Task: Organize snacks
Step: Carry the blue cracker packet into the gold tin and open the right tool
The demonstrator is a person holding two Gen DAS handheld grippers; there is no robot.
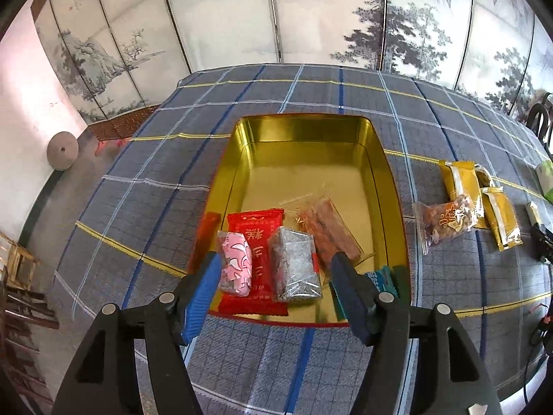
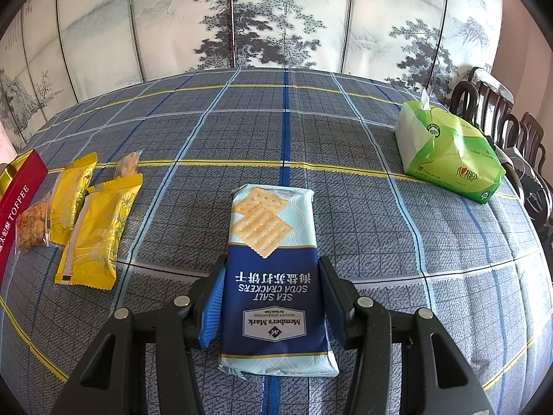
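Ahead of the left fingers: one tin holding perhaps five snacks. Right of it, two yellow packets, one clear-wrapped pastry.

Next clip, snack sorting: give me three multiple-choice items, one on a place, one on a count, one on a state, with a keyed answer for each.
1. Where does the red packet lie?
A. inside the gold tin
B. on the tissue pack
C. on a chair

2. How many yellow packets lie on the tablecloth?
A. one
B. two
C. five

3. What is the right claw doing?
A. hanging empty
B. clamping the soda cracker pack
C. gripping a yellow packet

Answers: 1 A, it rests on the tin's floor near the front wall. 2 B, two lie side by side left of the crackers. 3 B, both pads press the pack's sides.
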